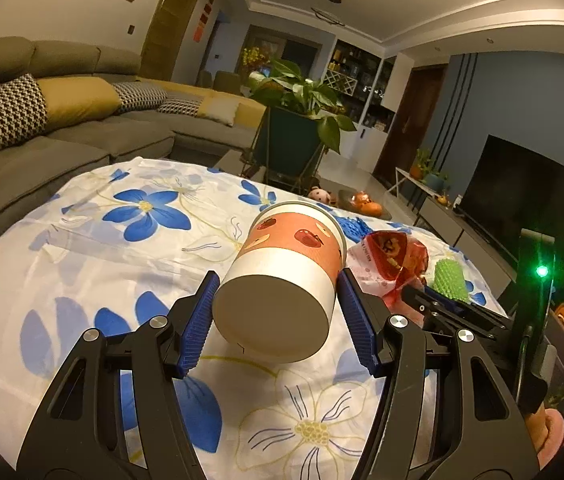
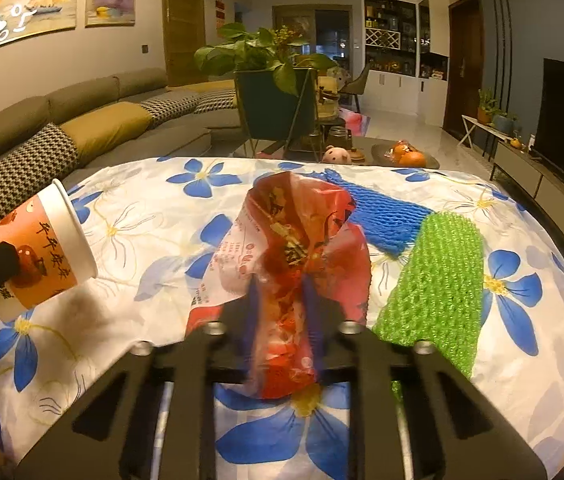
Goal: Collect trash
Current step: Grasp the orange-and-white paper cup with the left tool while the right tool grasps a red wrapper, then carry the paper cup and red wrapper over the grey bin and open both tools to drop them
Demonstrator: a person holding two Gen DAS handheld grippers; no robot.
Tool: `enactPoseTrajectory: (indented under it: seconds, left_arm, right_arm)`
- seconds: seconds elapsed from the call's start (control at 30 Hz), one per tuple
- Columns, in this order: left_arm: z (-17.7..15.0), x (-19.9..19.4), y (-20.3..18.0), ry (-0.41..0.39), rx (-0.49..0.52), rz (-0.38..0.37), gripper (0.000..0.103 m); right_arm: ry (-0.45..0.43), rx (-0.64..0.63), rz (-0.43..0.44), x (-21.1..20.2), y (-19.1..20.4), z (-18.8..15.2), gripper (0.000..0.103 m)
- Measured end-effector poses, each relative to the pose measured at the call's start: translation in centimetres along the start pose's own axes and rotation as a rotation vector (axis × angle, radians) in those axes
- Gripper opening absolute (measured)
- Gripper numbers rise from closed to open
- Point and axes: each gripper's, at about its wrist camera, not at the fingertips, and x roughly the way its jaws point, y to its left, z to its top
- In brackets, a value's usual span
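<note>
Blue-padded left gripper (image 1: 278, 312) clamped a tilted white-and-orange paper cup (image 1: 286, 276) clear of the flower-print tablecloth (image 1: 94, 240); the right gripper (image 2: 282, 308) was pinched tight on a crumpled red plastic wrapper (image 2: 302, 240), beside green (image 2: 438, 280) and blue foam nets (image 2: 382, 212) lying on the cloth

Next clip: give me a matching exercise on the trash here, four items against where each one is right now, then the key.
Items:
1. paper cup
2. red plastic bag
3. blue foam net
4. green foam net

Places:
A. flat on the tablecloth, nearest the right edge
B. between the left claw's pads, lifted and tilted
C. pinched in the shut right claw
D. on the tablecloth behind the bag, partly under the green net

Pairs: 1-B, 2-C, 3-D, 4-A
</note>
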Motion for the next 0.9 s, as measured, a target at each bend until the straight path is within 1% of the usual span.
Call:
enactPoseTrajectory:
  seconds: [0.13,0.27,0.47,0.6,0.9]
  left_arm:
    - [-0.1,-0.8,-0.1,-0.006,0.002,0.0,0.059]
    - [-0.2,-1.6,-0.5,-0.018,0.015,-0.002,0.059]
    - [-0.1,-2.9,-1.8,-0.036,0.029,-0.024,0.059]
    - [-0.1,-3.7,-3.2,-0.047,0.048,-0.046,0.059]
    - [-0.9,-4.6,-8.6,-0.052,0.108,-0.128,0.059]
  right_arm:
    - [-0.044,-0.016,0.01,-1.3,0.3,-0.1,0.007]
    - [-0.115,-0.006,0.019,-4.2,0.0,-0.3,0.006]
    - [-0.207,0.024,0.0,-9.0,-1.4,-0.8,0.006]
    - [-0.257,0.036,-0.033,-12.1,-2.7,-1.3,0.006]
    - [-0.328,0.069,-0.135,-18.0,-6.7,-2.9,0.006]
